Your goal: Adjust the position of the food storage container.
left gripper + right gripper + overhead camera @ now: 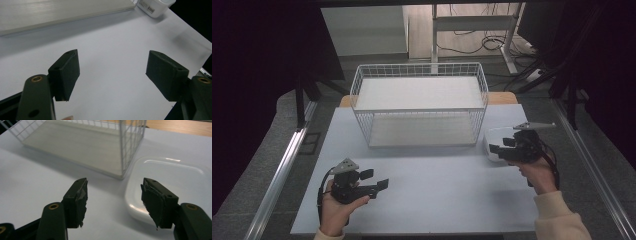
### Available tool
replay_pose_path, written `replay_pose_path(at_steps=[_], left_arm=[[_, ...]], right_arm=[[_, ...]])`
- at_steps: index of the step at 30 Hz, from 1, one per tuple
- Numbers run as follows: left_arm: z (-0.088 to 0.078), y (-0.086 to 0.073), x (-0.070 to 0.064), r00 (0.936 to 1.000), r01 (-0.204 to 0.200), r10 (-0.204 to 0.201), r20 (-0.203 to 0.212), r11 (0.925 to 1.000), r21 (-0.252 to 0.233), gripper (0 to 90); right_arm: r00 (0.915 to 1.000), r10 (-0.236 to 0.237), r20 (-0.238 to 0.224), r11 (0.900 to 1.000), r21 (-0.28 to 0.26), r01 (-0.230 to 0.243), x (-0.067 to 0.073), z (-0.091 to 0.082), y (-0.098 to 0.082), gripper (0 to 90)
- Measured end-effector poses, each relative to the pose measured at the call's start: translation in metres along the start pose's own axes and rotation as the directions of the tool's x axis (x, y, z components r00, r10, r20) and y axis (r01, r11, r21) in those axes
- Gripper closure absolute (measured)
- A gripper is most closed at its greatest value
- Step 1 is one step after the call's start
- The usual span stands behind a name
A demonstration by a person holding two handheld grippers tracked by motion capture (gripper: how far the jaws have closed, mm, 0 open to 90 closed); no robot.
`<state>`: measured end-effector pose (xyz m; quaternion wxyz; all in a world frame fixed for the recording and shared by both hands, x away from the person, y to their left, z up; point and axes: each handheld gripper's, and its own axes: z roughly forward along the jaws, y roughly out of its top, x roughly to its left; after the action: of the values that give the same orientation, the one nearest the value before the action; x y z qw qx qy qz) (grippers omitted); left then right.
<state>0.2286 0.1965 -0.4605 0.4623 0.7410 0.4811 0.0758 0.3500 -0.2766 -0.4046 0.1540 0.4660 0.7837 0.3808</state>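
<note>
Two hand-held black two-jaw grippers, one per hand. Right gripper (pixel 498 150): jaws apart with nothing between them, poised over the near edge of one shallow white plastic tray with rounded corners (pixel 493 136); in the right gripper view the tray (pixel 172 177) lies beyond and partly under the right-hand jaw, not touched by it. Left gripper (pixel 379 180): jaws wide apart and empty, held low over bare tabletop at the near left, well apart from the tray; in the left gripper view its jaws frame plain table surface.

One white wire-mesh basket rack with two pale shelf boards (pixel 419 107) stands at the middle of the far half of the table, its right end wall just beside the tray. This mesh wall (pixel 131 142) rises between the tray and the rack's lower board. One pale grey rectangular tabletop (pixel 432 195) bears everything. Beyond it, one metal desk frame with loose cables (pixel 472 30) on the floor.
</note>
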Motion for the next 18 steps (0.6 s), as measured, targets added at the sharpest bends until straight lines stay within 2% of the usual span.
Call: replay_pose_path(at_steps=[8, 10, 13, 18], left_arm=[[0.006, -0.001, -0.003, 0.9999, -0.015, 0.015, 0.006, 0.9997, 0.019, 26.4], [0.006, -0.001, -0.004, 0.9998, -0.014, 0.014, 0.011, 0.9997, 0.020, 26.3], [0.007, -0.001, -0.003, 0.9998, -0.017, 0.016, 0.011, 0.9996, 0.022, 26.3], [0.009, -0.002, -0.002, 0.9998, -0.019, 0.019, 0.011, 0.9994, 0.028, 26.3]], right_arm=[[0.9991, 0.037, 0.020, 0.999, 0.018, -0.037, -0.025, 0.016, 0.025, 40.0], [0.9973, 0.065, 0.034, 0.998, 0.024, -0.066, -0.033, 0.025, 0.030, 41.3], [0.9933, 0.080, 0.083, 0.996, 0.036, -0.084, -0.041, 0.039, 0.034, 43.5], [0.9889, 0.103, 0.107, 0.993, 0.053, -0.109, -0.052, 0.053, 0.042, 52.3]])
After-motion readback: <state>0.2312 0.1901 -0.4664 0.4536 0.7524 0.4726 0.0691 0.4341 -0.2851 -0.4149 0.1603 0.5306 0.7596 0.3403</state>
